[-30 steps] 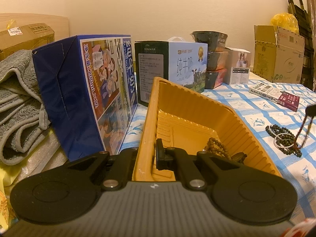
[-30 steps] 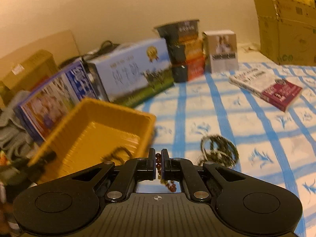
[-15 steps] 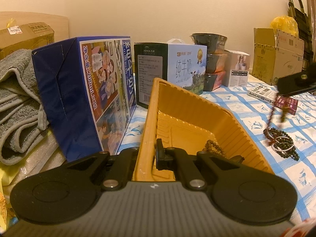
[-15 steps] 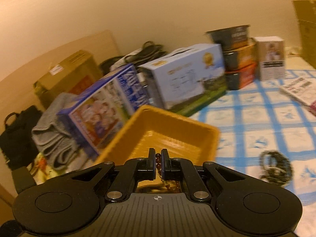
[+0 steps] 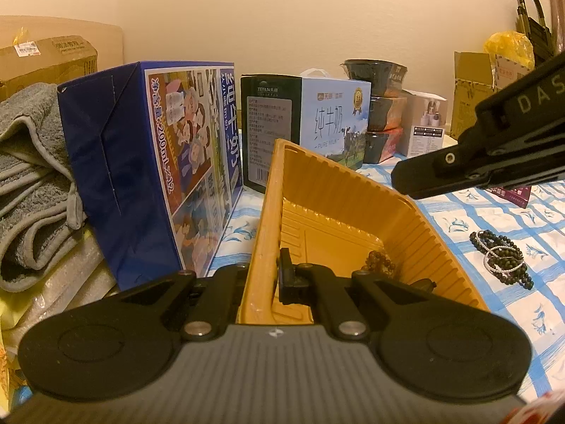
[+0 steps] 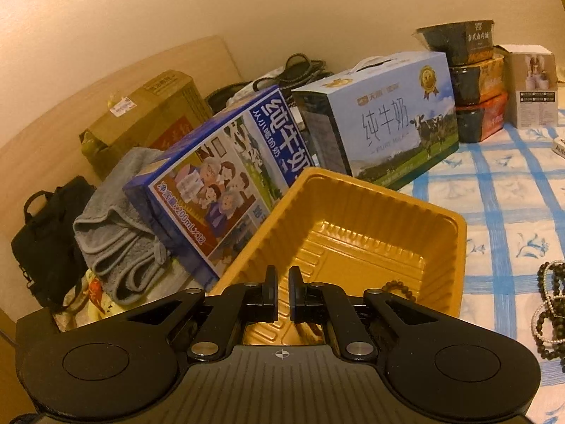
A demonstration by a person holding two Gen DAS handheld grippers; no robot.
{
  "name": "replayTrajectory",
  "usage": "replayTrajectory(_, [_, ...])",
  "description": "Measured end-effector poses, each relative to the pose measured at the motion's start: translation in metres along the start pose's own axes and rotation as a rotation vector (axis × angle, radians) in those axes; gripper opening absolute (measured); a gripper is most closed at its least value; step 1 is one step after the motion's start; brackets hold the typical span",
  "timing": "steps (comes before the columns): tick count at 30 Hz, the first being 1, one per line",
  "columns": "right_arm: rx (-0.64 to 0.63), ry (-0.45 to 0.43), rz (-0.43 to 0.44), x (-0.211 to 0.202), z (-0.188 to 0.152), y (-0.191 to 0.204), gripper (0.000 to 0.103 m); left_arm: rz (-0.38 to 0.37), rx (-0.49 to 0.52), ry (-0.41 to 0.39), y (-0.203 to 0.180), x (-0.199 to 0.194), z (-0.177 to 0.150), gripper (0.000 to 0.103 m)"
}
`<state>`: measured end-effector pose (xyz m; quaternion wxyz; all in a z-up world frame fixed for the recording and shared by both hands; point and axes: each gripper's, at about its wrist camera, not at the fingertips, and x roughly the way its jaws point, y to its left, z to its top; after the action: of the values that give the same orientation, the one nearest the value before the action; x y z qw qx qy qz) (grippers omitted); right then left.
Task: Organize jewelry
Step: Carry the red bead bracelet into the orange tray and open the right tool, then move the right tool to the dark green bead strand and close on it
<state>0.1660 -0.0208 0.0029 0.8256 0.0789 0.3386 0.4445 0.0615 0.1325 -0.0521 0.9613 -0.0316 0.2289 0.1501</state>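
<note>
A yellow plastic tray (image 5: 353, 190) (image 6: 356, 190) sits on the blue-checked cloth. My left gripper (image 5: 266, 275) is shut on the tray's near left wall. A brown bead bracelet (image 5: 381, 261) (image 6: 395, 287) lies in the tray. My right gripper (image 6: 282, 293) hovers over the tray's near edge, its jaws slightly apart with nothing between them; it also shows in the left wrist view (image 5: 459, 169). A pile of dark and white bead bracelets (image 5: 501, 258) (image 6: 551, 304) lies on the cloth right of the tray.
A blue milk carton box (image 5: 152, 176) (image 6: 219, 176) and a pale blue milk box (image 5: 332, 120) (image 6: 388, 113) stand close behind and left of the tray. Grey towel (image 5: 28, 183), stacked bowls (image 6: 473, 81), cardboard boxes (image 5: 473, 88) and a book (image 5: 508, 194) surround the area.
My right gripper carried a red-brown bead string over the tray and opened slightly; the beads are no longer between its jaws. The left gripper has stayed on the tray wall.
</note>
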Motion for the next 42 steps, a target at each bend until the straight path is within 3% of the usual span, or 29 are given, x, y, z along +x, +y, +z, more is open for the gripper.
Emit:
replayTrajectory(1, [0.001,0.0,-0.003,-0.001,0.0,-0.001,0.012,0.001,-0.001,0.001,0.0,0.0,0.0,0.004])
replayTrajectory(3, [0.006,-0.007,-0.012,-0.005,-0.001,-0.005,0.033,0.0,-0.001,0.001,0.0,0.001,0.0,0.004])
replayTrajectory(6, [0.008,-0.015,-0.041,-0.014,-0.002,-0.011,0.047,0.0,0.0,0.001,0.0,0.0,0.0,0.004])
replayTrajectory(23, [0.064,0.105,-0.314,-0.066,-0.058,-0.071,0.053,0.01,0.012,0.004,-0.001,0.002,-0.001,0.004])
replayTrajectory(31, [0.106,0.1,-0.468,-0.091,-0.074,-0.107,0.054,0.019,0.023,0.007,-0.002,0.002,-0.001,0.004])
replayTrajectory(42, [0.18,0.075,-0.569,-0.108,-0.076,-0.157,0.054,0.027,0.034,0.015,-0.002,0.004,-0.002,0.004])
